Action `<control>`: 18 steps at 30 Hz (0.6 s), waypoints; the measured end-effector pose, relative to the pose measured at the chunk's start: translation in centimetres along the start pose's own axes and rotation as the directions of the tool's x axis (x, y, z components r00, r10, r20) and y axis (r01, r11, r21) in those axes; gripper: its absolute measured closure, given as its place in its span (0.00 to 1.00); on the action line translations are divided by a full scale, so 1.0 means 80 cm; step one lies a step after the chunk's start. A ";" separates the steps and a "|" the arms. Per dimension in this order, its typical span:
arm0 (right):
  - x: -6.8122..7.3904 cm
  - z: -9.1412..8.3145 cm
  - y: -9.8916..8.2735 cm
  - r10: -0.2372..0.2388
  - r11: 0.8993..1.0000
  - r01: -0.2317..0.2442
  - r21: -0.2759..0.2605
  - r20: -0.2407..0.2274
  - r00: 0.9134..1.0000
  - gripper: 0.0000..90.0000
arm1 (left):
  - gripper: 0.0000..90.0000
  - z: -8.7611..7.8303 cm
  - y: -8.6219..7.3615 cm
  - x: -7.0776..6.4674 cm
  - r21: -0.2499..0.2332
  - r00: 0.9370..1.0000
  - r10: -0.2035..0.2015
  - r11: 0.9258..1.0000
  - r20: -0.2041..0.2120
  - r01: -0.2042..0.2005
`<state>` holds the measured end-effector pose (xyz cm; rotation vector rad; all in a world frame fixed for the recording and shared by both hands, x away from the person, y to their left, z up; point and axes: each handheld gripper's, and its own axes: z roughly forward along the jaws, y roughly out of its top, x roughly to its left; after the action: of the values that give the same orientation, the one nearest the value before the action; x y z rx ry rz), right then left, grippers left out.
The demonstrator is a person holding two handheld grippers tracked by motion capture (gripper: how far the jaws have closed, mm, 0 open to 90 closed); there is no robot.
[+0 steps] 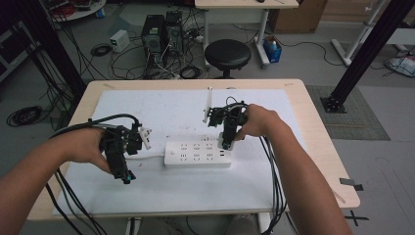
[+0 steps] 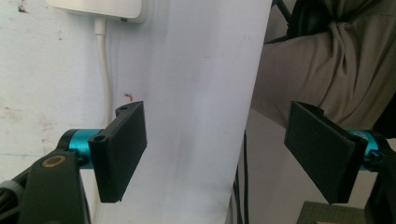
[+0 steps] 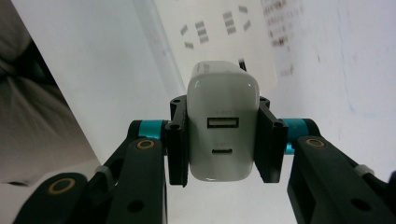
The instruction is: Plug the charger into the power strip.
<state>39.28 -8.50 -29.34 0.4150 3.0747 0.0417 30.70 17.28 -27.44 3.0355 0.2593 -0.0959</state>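
Observation:
A white power strip (image 1: 197, 153) lies on the white mat (image 1: 161, 110) in the middle of the table, its cord (image 2: 105, 70) running left. My right gripper (image 1: 225, 143) points down over the strip's right end. In the right gripper view the gripper (image 3: 223, 140) is shut on a white USB charger (image 3: 223, 107), both ports facing the camera, with the strip's sockets (image 3: 219, 28) blurred beyond it. My left gripper (image 1: 126, 177) hovers left of the strip, turned toward the table's near edge. Its jaws (image 2: 222, 149) stand wide open with nothing between them.
The mat's near edge (image 2: 247, 116) and the person's trousers (image 2: 327, 60) lie under the left gripper. Cables (image 1: 274, 191) trail off the table's front. Behind the table stand a black stool (image 1: 227, 54), computer towers (image 1: 161, 32) and a black frame post (image 1: 362, 54).

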 end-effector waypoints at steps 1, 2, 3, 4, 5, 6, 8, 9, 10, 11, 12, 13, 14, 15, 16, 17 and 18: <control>-0.001 0.002 0.005 -0.014 1.000 0.014 -0.001 -0.005 1.000 0.69 | 0.24 -0.001 0.000 0.000 0.009 1.000 0.009 1.000 -0.001 -0.009; -0.003 0.006 0.009 -0.028 0.999 0.028 -0.017 -0.009 1.000 0.69 | 0.24 0.000 -0.001 0.000 0.005 1.000 0.011 1.000 0.002 -0.011; -0.004 0.009 0.013 -0.042 0.999 0.042 -0.023 -0.008 0.999 0.69 | 0.24 -0.001 -0.002 -0.002 0.000 1.000 -0.004 1.000 0.002 0.004; -0.005 0.012 0.017 -0.040 0.999 0.040 -0.007 -0.006 0.999 0.69 | 0.24 -0.001 -0.003 -0.002 -0.003 1.000 0.005 1.000 0.002 -0.005; -0.007 0.016 0.021 -0.059 0.998 0.059 -0.004 0.002 0.998 0.69 | 0.24 -0.003 -0.003 -0.002 0.003 1.000 0.008 1.000 0.002 -0.008; -0.007 0.020 0.025 -0.070 0.998 0.070 0.000 0.013 0.997 0.69 | 0.24 -0.003 -0.004 -0.003 -0.007 1.000 -0.003 1.000 0.002 0.003; -0.009 0.026 0.031 -0.090 0.996 0.090 -0.003 0.001 0.996 0.69 | 0.24 -0.004 -0.006 -0.002 0.001 1.000 0.002 1.000 0.001 -0.002; -0.010 0.029 0.033 -0.099 0.995 0.099 0.000 0.000 0.995 0.69 | 0.24 -0.004 -0.006 -0.003 -0.003 1.000 -0.003 1.000 0.001 0.003; -0.010 0.029 0.033 -0.099 0.995 0.099 0.000 0.000 0.995 0.69 | 0.24 -0.004 -0.006 -0.003 -0.003 1.000 -0.003 1.000 0.001 0.003; -0.014 0.035 0.039 -0.129 0.992 0.129 -0.005 -0.004 0.992 0.69 | 0.24 -0.005 -0.007 -0.003 -0.004 1.000 0.002 1.000 -0.002 -0.002; -0.016 0.037 0.039 -0.130 0.991 0.130 -0.013 -0.007 0.991 0.69 | 0.24 -0.004 -0.007 -0.004 -0.013 1.000 -0.010 1.000 -0.002 0.010; -0.017 0.039 0.040 -0.130 0.991 0.129 -0.017 -0.010 0.992 0.69 | 0.24 -0.003 -0.008 -0.004 -0.014 1.000 -0.012 1.000 0.000 0.012; -0.017 0.039 0.040 -0.130 0.991 0.129 -0.017 -0.010 0.992 0.69 | 0.24 -0.003 -0.008 -0.004 -0.014 1.000 -0.012 1.000 0.000 0.012; -0.020 0.045 0.043 -0.136 0.991 0.136 -0.013 -0.011 0.991 0.69 | 0.24 -0.002 -0.009 -0.003 -0.004 1.000 -0.009 1.000 0.001 0.009; -0.020 0.048 0.045 -0.141 0.990 0.140 -0.011 -0.015 0.990 0.69 | 0.24 -0.001 -0.010 -0.002 -0.002 1.000 -0.011 1.000 0.002 0.011; -0.021 0.051 0.047 -0.146 0.989 0.146 -0.002 -0.014 0.989 0.69 | 0.24 0.000 -0.010 -0.002 -0.005 1.000 -0.012 1.000 0.001 0.012; -0.022 0.054 0.049 -0.153 0.988 0.153 -0.005 -0.018 0.988 0.69 | 0.24 0.000 -0.011 -0.002 -0.005 1.000 -0.015 1.000 0.002 0.015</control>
<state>42.16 -5.10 -33.47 0.1784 3.1131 0.0468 30.39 18.11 -27.49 3.0284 0.2816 -0.0998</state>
